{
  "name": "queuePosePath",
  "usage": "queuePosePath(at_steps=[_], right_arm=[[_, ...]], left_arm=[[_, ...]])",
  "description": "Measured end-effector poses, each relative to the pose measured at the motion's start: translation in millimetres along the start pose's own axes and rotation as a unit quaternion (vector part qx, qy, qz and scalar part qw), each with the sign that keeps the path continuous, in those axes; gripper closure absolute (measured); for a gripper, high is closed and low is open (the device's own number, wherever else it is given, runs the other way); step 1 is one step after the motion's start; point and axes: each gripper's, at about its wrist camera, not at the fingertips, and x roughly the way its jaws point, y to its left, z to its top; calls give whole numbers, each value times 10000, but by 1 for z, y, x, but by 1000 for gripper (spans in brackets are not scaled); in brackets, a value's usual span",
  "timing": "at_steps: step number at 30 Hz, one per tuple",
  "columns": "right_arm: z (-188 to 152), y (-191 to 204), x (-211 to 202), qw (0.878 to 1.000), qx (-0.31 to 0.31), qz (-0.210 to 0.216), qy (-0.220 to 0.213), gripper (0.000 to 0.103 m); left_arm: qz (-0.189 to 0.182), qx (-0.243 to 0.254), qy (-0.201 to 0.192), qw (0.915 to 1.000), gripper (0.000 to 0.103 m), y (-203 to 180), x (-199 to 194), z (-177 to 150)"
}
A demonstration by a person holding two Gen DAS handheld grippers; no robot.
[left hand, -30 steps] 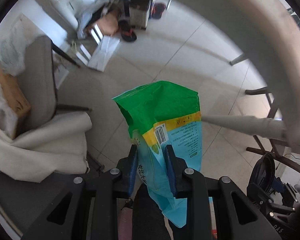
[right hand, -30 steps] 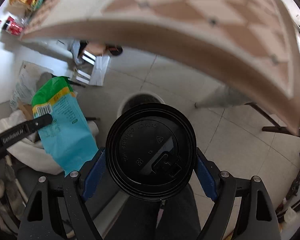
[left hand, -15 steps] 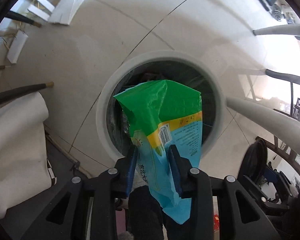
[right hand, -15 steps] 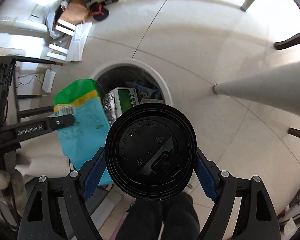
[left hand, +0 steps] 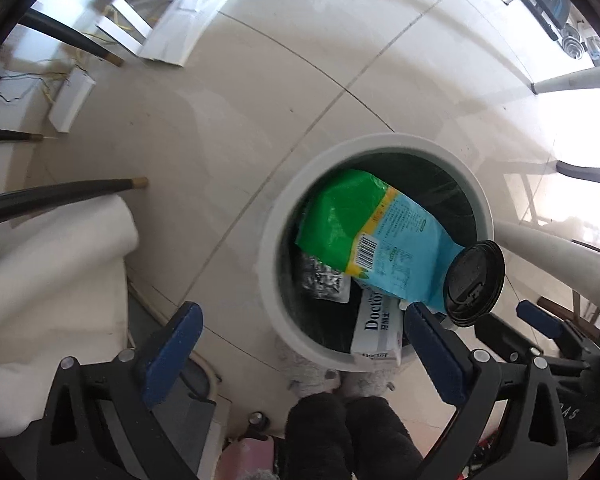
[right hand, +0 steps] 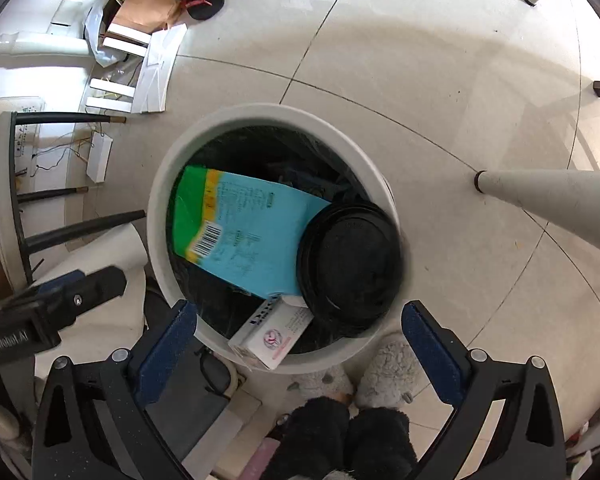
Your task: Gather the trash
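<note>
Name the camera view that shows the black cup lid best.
The right wrist view: the black cup lid fills the near side of the trash bin, seen from above. The left wrist view shows the same lid smaller, near the frame's right edge.

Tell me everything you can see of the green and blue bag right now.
The green and blue bag is a glossy, crinkled plastic pouch: green end, yellow band, light blue body with fine print and a barcode. Neither hand-held gripper holds it. It lies tilted in the white bin, over a silver wrapper and white box, its blue end beside the black-lidded cup.
</note>
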Motion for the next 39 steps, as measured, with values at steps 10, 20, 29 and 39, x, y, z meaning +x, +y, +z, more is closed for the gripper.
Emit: queuePosePath(at_steps=[10, 20, 29, 39], right_arm=[[-25, 9, -52, 9986, -244, -327, -347, 0], [-87, 15, -160, 9970, -196, -455, -600, 0], [-171, 40, -331, 9978, -287, 12, -589, 0], [-249, 53, -494, 9929, 180, 855, -801, 0]], left_arm=[[503, 188, -793, 9954, 0, -1, -52, -28], [417, 363, -773, 9955, 0, -20, -153, -102], [-156, 694, -726, 9948, 0, -50, -297, -174], [-831, 2064, -959, 9702, 0, -72, -439, -210]])
